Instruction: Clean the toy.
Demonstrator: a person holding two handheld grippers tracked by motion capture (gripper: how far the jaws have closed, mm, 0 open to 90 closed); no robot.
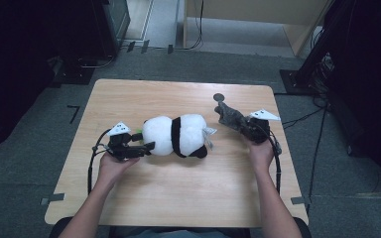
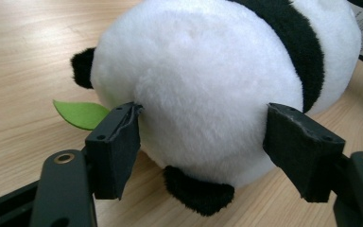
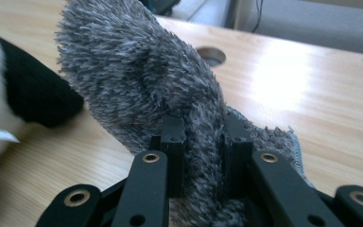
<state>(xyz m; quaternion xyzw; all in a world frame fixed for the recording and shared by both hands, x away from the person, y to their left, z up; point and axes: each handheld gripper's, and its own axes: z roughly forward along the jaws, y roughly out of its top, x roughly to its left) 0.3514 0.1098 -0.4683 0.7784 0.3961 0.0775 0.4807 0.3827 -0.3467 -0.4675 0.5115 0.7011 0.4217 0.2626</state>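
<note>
A black-and-white plush panda (image 1: 177,135) lies on its side in the middle of the wooden table (image 1: 178,198). My left gripper (image 1: 146,147) is at its left end, open, with the jaws spread on either side of the panda's white round body (image 2: 198,90); the pads (image 2: 116,146) touch or nearly touch the fur. A green felt leaf (image 2: 78,113) sticks out beside the left pad. My right gripper (image 1: 240,124) is shut on a fuzzy grey cloth (image 1: 228,116), which rises between the jaws in the right gripper view (image 3: 137,80).
A round cable hole (image 1: 219,97) is in the table behind the grey cloth. A white paper tag (image 1: 209,131) hangs from the panda's right end. Dark equipment and cables stand on the floor around the table.
</note>
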